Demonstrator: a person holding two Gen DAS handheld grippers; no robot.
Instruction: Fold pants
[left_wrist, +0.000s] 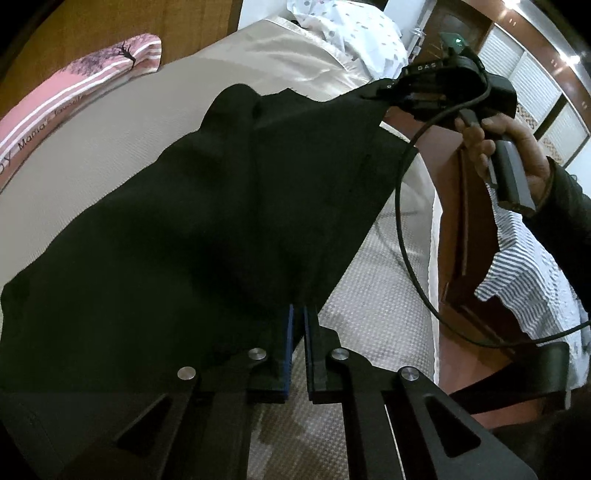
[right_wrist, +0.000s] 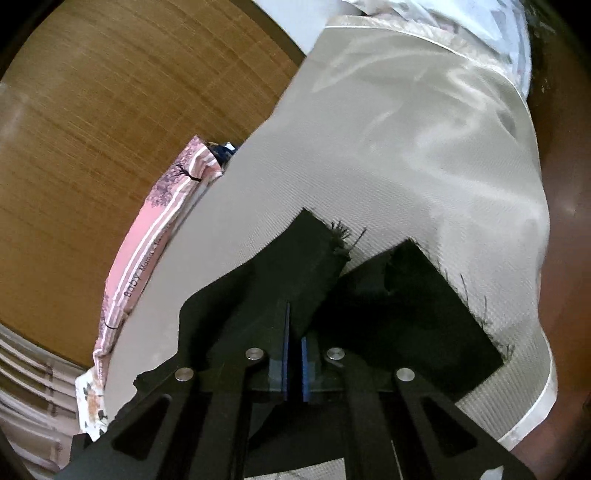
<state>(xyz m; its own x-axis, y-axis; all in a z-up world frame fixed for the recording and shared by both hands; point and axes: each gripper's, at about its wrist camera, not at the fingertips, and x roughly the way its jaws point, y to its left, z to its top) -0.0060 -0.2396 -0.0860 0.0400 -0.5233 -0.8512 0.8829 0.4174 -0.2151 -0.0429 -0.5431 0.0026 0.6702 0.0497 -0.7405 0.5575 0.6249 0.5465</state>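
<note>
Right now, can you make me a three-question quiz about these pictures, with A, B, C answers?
1. Where does the pink blanket lie?
A. along the bed's edge beside the wooden wall
B. on top of the pants
C. on the floor

2. What colour are the pants?
A. white
B. black
C. pink

3. What is the left gripper doing?
A. hanging open over the bed
B. pinching the pants
C. holding a pillow

Answers: 1 A, it runs along the beige bed cover by the wood. 2 B, the cloth is black. 3 B, its jaws are shut on the pants' edge; the right gripper pinches another corner.
</note>
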